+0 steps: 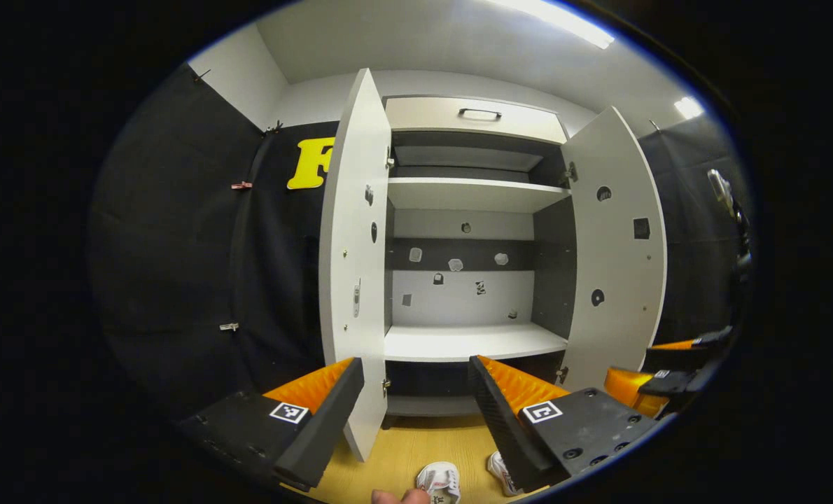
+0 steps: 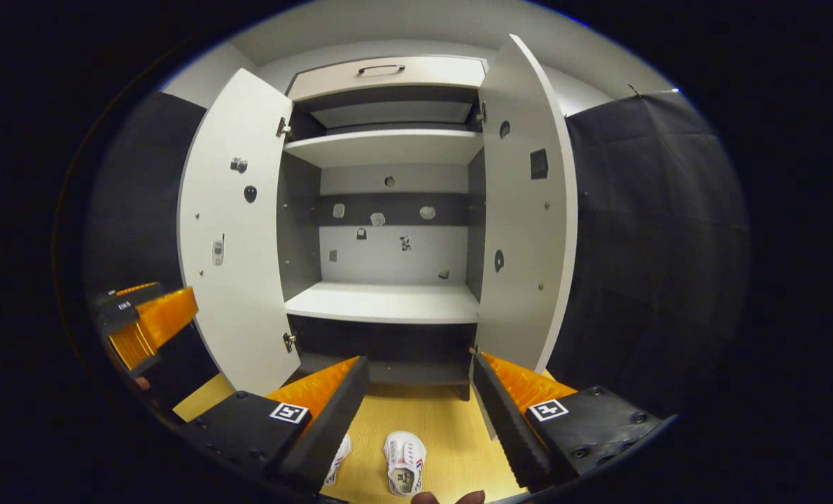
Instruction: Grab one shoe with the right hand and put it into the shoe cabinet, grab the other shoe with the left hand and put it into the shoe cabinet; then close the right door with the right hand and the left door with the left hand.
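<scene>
Below right claw, shoes apart.

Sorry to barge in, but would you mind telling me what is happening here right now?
A person holds a claw in each hand in front of an open shoe cabinet. Both doors are swung wide and the shelves hold no shoes. The left claw and right claw are both open and holding nothing. The pair of white shoes sits on the wooden floor below them, so the first grab is not yet made.
</scene>
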Demonstrator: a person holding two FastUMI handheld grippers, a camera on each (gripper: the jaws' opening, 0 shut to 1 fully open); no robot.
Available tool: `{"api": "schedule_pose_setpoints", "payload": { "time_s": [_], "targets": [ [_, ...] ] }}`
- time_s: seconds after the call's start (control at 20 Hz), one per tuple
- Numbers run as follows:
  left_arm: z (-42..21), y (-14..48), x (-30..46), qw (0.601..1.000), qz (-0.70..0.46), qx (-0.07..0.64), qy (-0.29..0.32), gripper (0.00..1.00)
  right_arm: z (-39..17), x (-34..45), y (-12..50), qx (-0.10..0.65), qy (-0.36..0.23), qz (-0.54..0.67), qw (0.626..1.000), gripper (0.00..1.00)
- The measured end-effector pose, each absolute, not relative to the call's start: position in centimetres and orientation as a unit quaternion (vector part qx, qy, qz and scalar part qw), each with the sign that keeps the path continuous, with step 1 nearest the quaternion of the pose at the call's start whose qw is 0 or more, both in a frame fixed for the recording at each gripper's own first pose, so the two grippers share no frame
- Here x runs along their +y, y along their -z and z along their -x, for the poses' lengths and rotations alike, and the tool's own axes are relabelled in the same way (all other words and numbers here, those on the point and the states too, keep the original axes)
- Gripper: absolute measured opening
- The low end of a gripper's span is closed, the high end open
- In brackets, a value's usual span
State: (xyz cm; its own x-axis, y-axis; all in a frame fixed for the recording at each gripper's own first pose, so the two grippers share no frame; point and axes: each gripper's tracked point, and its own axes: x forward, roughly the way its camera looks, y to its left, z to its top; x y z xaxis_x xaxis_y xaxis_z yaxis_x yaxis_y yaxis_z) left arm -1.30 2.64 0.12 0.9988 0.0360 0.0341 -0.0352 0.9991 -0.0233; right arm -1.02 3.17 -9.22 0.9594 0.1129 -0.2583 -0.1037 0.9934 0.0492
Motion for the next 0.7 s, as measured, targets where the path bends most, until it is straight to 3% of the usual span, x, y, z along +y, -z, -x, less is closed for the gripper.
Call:
{"api": "schedule_pose_setpoints", "payload": {
  "time_s": [0.3, 0.4, 0.6, 0.65, 0.7],
  "targets": [
    [1.7, 1.5, 4.8, 0.999, 0.0, -0.013, -0.046, 0.95, 4.4, 6.2, 21.7, 0.285, -0.107, -0.049, 0.951, 0.98],
    [1.6, 2.2, 4.9, 0.999, -0.002, -0.007, -0.049, 0.95, 5.1, 6.7, 25.4, 0.313, -0.114, -0.049, 0.942, 0.94],
    [1.4, 3.6, 5.1, 0.998, -0.013, 0.009, -0.054, 0.95, 5.7, 7.6, 31.7, 0.355, -0.122, -0.044, 0.926, 0.69],
    [1.3, 3.9, 5.2, 0.998, -0.015, 0.013, -0.053, 0.95, 5.7, 7.6, 33.4, 0.37, -0.119, -0.04, 0.921, 0.53],
    [1.2, 4.2, 5.1, 0.998, -0.016, 0.017, -0.053, 0.95, 6.0, 7.7, 35.5, 0.384, -0.114, -0.043, 0.915, 0.51]
  ]
}}
